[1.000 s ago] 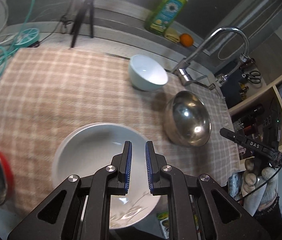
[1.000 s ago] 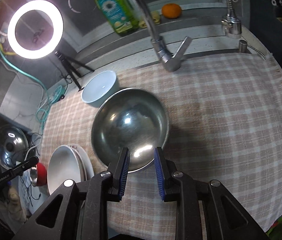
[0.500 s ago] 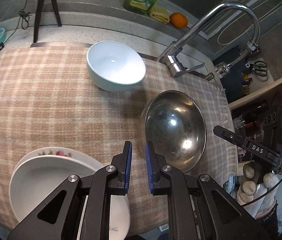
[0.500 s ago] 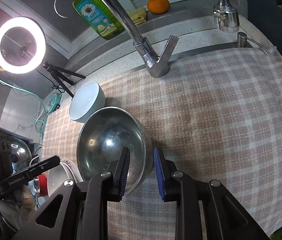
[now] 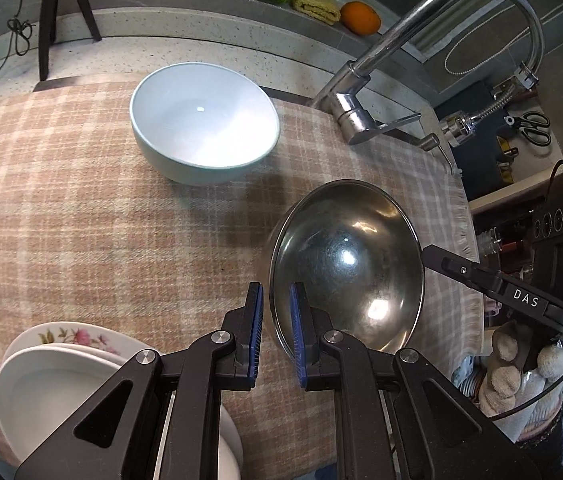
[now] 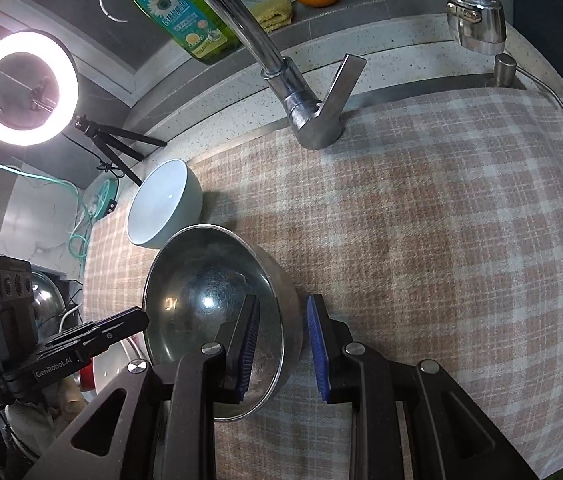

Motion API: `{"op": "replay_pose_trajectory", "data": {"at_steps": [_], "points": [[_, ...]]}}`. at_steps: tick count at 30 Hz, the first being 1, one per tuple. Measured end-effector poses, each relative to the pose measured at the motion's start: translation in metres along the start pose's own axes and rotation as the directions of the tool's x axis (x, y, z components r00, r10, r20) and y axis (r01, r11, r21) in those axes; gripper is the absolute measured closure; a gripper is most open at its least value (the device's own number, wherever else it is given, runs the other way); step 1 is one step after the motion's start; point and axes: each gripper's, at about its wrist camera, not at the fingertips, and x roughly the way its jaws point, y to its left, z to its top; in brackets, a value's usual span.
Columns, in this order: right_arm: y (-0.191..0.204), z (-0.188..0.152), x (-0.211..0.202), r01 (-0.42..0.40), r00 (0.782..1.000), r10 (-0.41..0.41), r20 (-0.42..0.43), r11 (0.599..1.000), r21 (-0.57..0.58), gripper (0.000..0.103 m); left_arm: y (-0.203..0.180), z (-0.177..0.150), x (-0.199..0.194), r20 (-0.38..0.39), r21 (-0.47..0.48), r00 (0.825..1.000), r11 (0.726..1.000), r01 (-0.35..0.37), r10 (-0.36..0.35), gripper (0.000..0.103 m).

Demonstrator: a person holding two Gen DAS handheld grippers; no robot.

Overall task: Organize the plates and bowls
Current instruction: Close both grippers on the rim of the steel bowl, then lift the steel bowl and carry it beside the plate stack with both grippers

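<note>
Steel bowl (image 5: 345,268) sits upright on the checked cloth (image 5: 81,220) over the counter, near its right edge. Left claw (image 5: 275,332) straddles its left rim, right claw (image 6: 283,346) its right rim; both w/ narrow gaps, pads apparently not pressing yet. Bowl prob. light, stiff, slick: pinch thin rim on both sides. Pale blue bowl (image 5: 205,124) & stacked plates (image 5: 61,376) look ceramic, heavier, chip-prone.
</note>
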Motion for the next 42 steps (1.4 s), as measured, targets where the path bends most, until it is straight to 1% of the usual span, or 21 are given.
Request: {"op": "replay_pose_trajectory", "data": {"at_steps": [3,10,16,21,23,28,42], "points": [[-0.002,0.0,0.004,0.003,1.0,-0.003,-0.024,1.0,-0.003,0.083,0.0,0.002,0.003,-0.004,-0.004,1.0,1.0,-0.003,0.003,0.091],[0.0,-0.001,0.015,0.002,0.998,-0.003,-0.065,1.0,-0.014,0.092,-0.001,0.006,0.01,-0.016,-0.003,1.0,1.0,-0.015,0.015,0.091],[0.002,-0.001,0.017,0.015,0.997,-0.016,-0.078,1.0,-0.025,0.094,-0.004,0.004,0.015,-0.03,0.02,0.999,1.0,-0.022,0.022,0.091],[0.006,-0.001,0.018,0.028,0.996,-0.031,-0.08,0.999,-0.036,0.094,-0.001,0.007,0.017,-0.057,0.022,0.998,1.0,-0.012,0.013,0.093],[0.008,-0.001,0.018,0.033,0.996,-0.036,-0.076,0.999,-0.04,0.094,-0.002,0.007,0.017,-0.068,0.03,0.998,0.999,-0.018,0.02,0.093],[0.006,-0.002,0.019,0.028,0.997,-0.029,-0.077,0.999,-0.023,0.094,-0.004,0.003,0.014,-0.065,0.038,0.997,0.999,-0.03,0.033,0.093],[0.006,-0.018,0.01,0.027,0.995,-0.029,-0.097,0.999,-0.021,0.094,-0.004,-0.012,0.009,-0.072,0.031,0.997,0.999,-0.019,0.021,0.093]]}}
